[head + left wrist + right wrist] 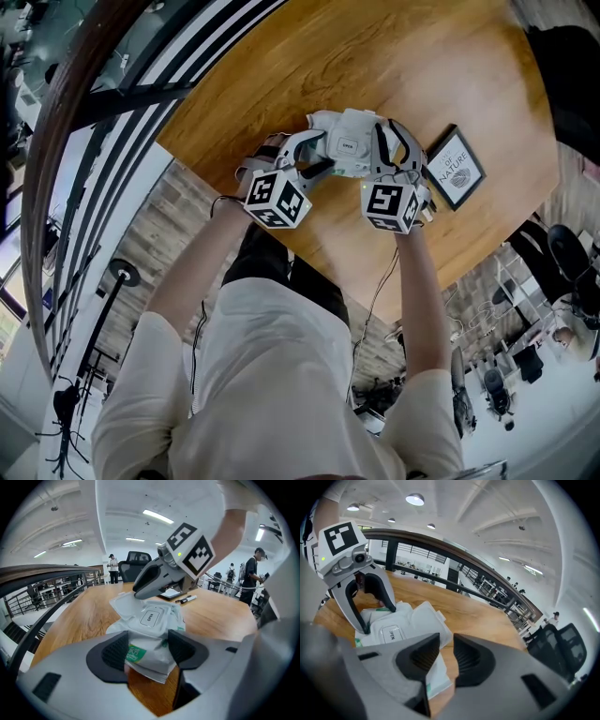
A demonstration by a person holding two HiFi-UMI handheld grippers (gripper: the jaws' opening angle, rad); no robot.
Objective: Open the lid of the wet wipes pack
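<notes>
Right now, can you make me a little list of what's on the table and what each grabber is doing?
surface: wooden table
main thing: white wet wipes pack, lying on the table
lid: looks flipped open, lying flat beside the OPEN sticker
left gripper: jaws closed on one end of the pack
right gripper: jaws a narrow gap apart, nothing between them, at the pack's other end
also there: framed card, pen

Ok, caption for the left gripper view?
Left gripper clamps the near end of the pack; right gripper has its tip at the flipped-back lid.
</notes>
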